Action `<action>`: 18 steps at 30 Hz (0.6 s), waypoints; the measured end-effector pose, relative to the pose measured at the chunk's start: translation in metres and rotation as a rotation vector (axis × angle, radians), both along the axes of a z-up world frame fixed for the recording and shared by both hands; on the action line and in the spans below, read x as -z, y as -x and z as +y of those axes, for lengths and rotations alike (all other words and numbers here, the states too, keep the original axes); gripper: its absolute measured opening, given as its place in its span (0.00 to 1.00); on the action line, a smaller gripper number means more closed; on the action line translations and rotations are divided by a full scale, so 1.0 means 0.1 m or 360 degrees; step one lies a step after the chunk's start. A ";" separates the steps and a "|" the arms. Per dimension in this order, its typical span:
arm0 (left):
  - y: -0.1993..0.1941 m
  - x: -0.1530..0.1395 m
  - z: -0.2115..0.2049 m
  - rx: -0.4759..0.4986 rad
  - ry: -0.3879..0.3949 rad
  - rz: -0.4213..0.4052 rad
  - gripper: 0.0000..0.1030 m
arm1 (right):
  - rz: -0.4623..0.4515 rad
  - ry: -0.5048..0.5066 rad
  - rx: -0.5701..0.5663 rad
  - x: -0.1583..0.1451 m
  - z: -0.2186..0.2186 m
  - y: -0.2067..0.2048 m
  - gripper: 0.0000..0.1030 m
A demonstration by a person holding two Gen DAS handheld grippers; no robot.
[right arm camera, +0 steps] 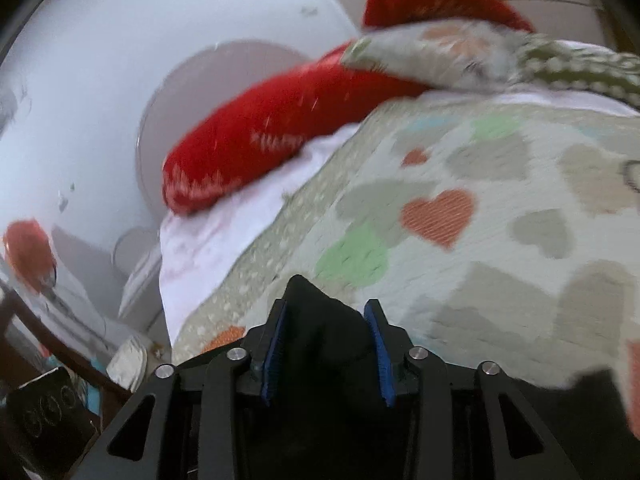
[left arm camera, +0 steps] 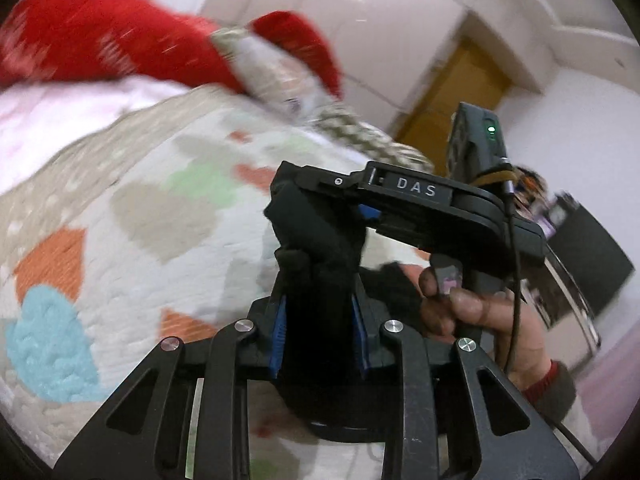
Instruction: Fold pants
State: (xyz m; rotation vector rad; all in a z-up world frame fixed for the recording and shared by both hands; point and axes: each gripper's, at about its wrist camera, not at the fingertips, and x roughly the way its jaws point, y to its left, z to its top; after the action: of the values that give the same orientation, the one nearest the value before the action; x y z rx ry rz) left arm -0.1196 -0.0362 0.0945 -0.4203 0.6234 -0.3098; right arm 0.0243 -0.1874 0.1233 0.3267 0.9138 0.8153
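— Where are the pants [left arm camera: 320, 264]?

— Bunched black cloth, lifted above the bed's heart quilt [left arm camera: 132, 208]. My left gripper [left arm camera: 319, 316] and right gripper [right arm camera: 328, 344] both clamp it.

— Advice?

— I'd keep edges matched, cloth taut, then lay flat.

Wide open quilt on the bed [left arm camera: 132, 216] ahead of the left gripper [left arm camera: 320, 312], from nine o'clock round to twelve, nothing lying on it. At eleven o'clock the red pillows [left arm camera: 100, 36] and a folded patterned blanket [left arm camera: 272, 68] close off the far end. At two o'clock, very near, the right gripper [left arm camera: 320, 200] crosses the path, with the hand [left arm camera: 472, 304] on its handle at three; both grippers are bunched in black pants [left arm camera: 316, 276]. From the right wrist view, the quilt [right arm camera: 500, 240] lies free from twelve to three; at ten o'clock the bed edge [right arm camera: 192, 248] drops to clutter beside the wall.
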 end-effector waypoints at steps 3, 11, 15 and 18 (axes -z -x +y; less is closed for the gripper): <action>0.07 -0.07 -0.30 0.0130 -0.0067 -0.0054 0.25 | 0.0058 -0.0033 0.0257 -0.07 -0.55 0.15 0.65; 0.14 0.18 -0.98 0.0373 -0.0277 -0.0029 0.25 | 0.0332 -0.0303 0.0500 0.13 -1.41 0.53 0.75; 0.17 0.27 -1.12 0.0398 -0.0350 -0.0026 0.25 | 0.0406 -0.0234 0.0491 0.29 -1.36 0.55 0.75; 0.20 0.30 -1.17 0.0408 -0.0402 -0.0024 0.25 | 0.0457 -0.0263 0.0458 0.36 -1.31 0.59 0.75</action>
State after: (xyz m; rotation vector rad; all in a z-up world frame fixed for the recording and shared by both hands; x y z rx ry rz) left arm -0.1397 -0.1530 0.0650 -0.0949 0.6930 -0.4715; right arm -0.0350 -0.3180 0.0870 0.7172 1.0387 0.5862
